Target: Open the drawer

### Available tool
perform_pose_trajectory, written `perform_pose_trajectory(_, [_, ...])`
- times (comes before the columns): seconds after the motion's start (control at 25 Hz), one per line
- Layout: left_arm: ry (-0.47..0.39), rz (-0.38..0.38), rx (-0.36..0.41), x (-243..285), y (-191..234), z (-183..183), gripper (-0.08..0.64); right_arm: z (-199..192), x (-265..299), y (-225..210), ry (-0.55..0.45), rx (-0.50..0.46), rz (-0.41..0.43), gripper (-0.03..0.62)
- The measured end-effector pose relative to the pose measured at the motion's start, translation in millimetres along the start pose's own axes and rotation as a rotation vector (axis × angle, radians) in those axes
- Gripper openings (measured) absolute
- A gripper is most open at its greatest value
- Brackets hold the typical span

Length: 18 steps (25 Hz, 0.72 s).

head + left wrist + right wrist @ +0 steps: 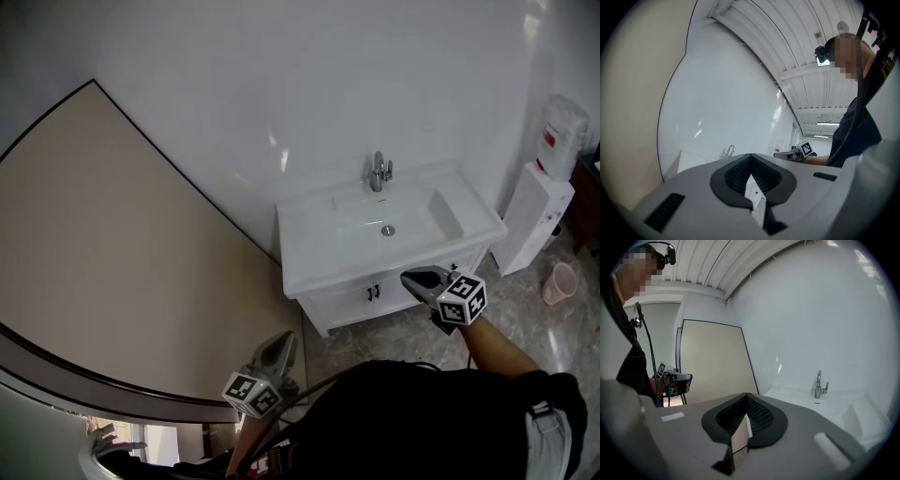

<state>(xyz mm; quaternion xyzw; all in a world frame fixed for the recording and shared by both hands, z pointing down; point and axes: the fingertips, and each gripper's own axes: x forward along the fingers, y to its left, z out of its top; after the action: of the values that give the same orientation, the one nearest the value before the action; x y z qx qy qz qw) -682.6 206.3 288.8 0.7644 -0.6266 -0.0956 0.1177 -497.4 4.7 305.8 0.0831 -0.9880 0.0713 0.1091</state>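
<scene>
The drawer belongs to the white sink cabinet (342, 307) that stands on the tiled floor against the white wall, with a tap (379, 172) at the back edge of its worktop (309, 253). The cabinet front runs just under the worktop's front edge, and a pair of small dark handles (373, 292) sits near its middle. From where I stand I cannot tell which panel is the drawer and which is a door.

The right tongs (407, 277) hang in front of the cabinet's front right part, apart from it and aimed towards it. Their jaws are pressed together with nothing between them. The left tongs (290, 337) are well off to the left, by the beige panel (112, 262), also closed on nothing.

By my reckoning nothing has been taken hold of yet. A drawer like this looks stiff and hard-faced, probably glossy, so pads pushed on the flat panel would likely slip. The handle is the place to take it. It is thin and small, so the jaws would need to part first, then close across the bar. A straight pull away from the wall should suit best, as a skewed pull could jam the runners. The drawer is probably light unless it is full. The cabinet looks heavy enough to stay put.
</scene>
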Motion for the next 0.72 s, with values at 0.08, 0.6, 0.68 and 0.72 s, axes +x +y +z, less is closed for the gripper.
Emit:
perform_pose_trajectory(0.08, [0.006, 0.007, -0.001, 18, 5, 1, 0.000, 2, 7, -18, -0.005, 0.002, 0.009, -0.002])
perform_pose_trajectory(0.6, [-0.042, 0.097, 0.014, 165, 16, 27, 0.000, 45, 51, -167, -0.004, -0.041, 0.138, -0.002])
perform_pose_trajectory(0.68, [-0.037, 0.110, 0.013, 188, 18, 28, 0.000, 52, 56, -187, -0.003, -0.052, 0.158, -0.002])
perform_pose_trajectory(0.72, [-0.033, 0.118, 0.012, 199, 18, 29, 0.000, 54, 58, -197, -0.002, -0.055, 0.166, -0.002])
